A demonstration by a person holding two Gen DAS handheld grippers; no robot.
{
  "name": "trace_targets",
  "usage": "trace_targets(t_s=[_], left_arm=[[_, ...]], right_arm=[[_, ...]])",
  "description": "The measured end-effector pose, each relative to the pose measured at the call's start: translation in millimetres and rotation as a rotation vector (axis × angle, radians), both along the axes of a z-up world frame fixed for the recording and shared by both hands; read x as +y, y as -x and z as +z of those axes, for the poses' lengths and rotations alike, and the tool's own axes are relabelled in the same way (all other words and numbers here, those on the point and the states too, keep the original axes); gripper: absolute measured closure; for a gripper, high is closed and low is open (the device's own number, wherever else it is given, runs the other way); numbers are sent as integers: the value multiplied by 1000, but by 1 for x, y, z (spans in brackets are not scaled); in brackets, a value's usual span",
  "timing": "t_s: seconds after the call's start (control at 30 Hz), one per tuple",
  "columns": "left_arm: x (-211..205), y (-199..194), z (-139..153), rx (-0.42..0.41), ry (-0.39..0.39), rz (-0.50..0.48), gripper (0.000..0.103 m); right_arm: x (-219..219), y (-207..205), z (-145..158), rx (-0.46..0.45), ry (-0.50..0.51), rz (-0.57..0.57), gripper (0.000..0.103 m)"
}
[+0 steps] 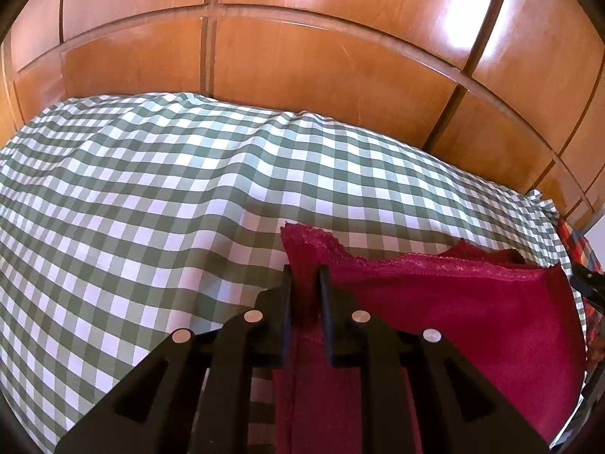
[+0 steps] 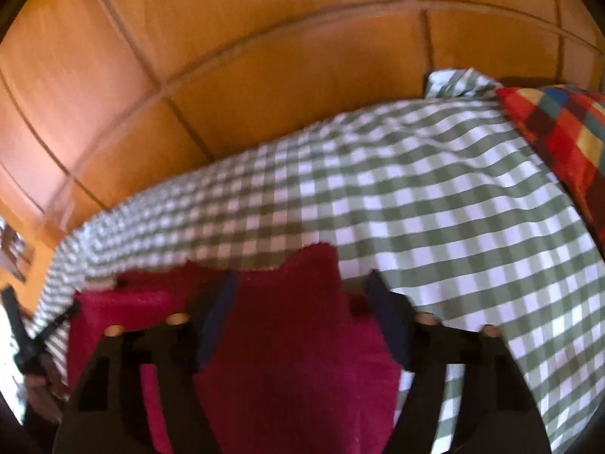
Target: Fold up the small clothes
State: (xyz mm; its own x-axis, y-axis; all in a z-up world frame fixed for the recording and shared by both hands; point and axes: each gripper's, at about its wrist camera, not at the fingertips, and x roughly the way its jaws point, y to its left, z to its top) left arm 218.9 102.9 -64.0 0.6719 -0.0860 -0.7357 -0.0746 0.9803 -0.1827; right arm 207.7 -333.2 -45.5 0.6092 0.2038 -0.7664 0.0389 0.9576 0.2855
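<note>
A dark red garment [image 1: 472, 302] with a lace-trimmed edge lies on the green-and-white checked bedspread [image 1: 151, 189]. My left gripper [image 1: 305, 276] is shut on the garment's left edge, and red cloth fills the narrow gap between its fingers. In the right wrist view the same red garment [image 2: 295, 340] lies between the fingers of my right gripper [image 2: 300, 283]. Those jaws stand well apart and the pads do not press on the cloth. The picture there is blurred.
Glossy wooden panelled doors [image 1: 321, 75] rise right behind the bed's far edge. A patchwork cushion in red, yellow and blue [image 2: 559, 132] lies at the right end of the bedspread [image 2: 453, 227]. The checked cover stretches wide to the left of the garment.
</note>
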Motion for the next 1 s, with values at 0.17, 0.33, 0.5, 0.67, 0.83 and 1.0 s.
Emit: trace_targets(t_s=[0.17, 0.33, 0.5, 0.67, 0.83, 1.0], left_arm=[[-2, 6, 9, -37, -17, -5, 91], [-1, -4, 10, -28, 2, 45, 91], [-2, -22, -19, 72, -18, 103, 79], [13, -8, -7, 42, 8, 149, 63], [10, 38, 24, -69, -12, 88, 64], [-21, 86, 35, -133, -5, -72, 64]], right_arm=[[-4, 14, 19, -79, 62, -31, 96], [-11, 7, 12, -68, 115, -75, 97], [-8, -4, -29, 28, 196, -105, 97], [-12, 9, -15, -1, 176, -102, 89], [-21, 54, 11, -62, 70, -37, 89], [-28, 119, 12, -1, -62, 63, 54]])
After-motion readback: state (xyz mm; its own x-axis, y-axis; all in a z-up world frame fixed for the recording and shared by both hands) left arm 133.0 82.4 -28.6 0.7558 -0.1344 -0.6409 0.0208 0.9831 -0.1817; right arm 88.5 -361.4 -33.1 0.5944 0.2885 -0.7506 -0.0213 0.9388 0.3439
